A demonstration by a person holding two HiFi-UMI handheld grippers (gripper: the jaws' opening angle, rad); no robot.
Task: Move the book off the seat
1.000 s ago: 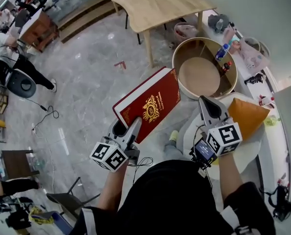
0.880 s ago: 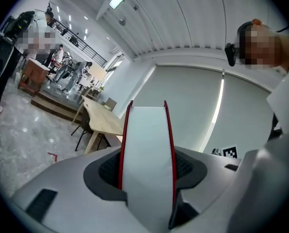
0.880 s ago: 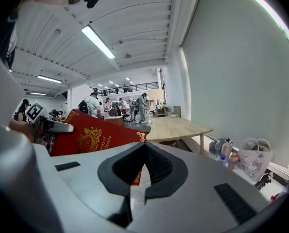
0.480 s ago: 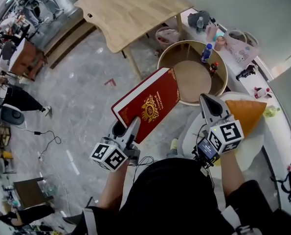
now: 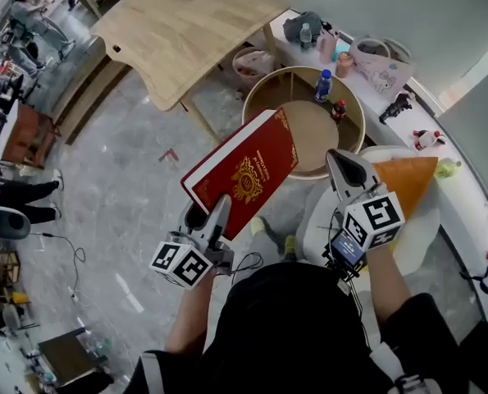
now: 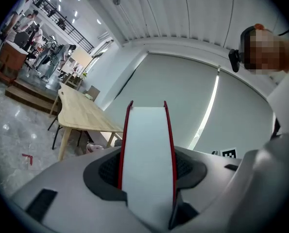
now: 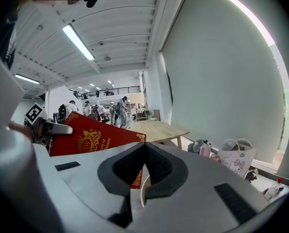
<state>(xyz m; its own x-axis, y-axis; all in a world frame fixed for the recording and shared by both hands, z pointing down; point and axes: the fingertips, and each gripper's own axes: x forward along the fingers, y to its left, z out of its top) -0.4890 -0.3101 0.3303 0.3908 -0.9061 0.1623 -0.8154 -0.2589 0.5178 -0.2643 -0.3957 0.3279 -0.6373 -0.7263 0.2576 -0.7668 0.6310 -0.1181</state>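
A big red book (image 5: 244,172) with a gold crest on its cover hangs in the air over the floor, held by its near end in my left gripper (image 5: 208,220). Seen along that gripper's jaws, the book's white page edge (image 6: 146,159) with red covers fills the gap between them. My right gripper (image 5: 348,171) is shut with nothing in it, over the white seat (image 5: 416,228) with the orange cushion (image 5: 409,180). The red cover (image 7: 88,137) also shows at the left of the right gripper view.
A round wooden side table (image 5: 309,121) with a raised rim holds small bottles. Behind it stands a large wooden table (image 5: 182,27). Bags, bottles and toys line the white ledge (image 5: 375,64) by the wall. The grey marble floor (image 5: 120,187) spreads to the left, with people far off.
The view has swung so the tables and floor slid down and left in frame. Both grippers and the book keep the same places relative to my body.
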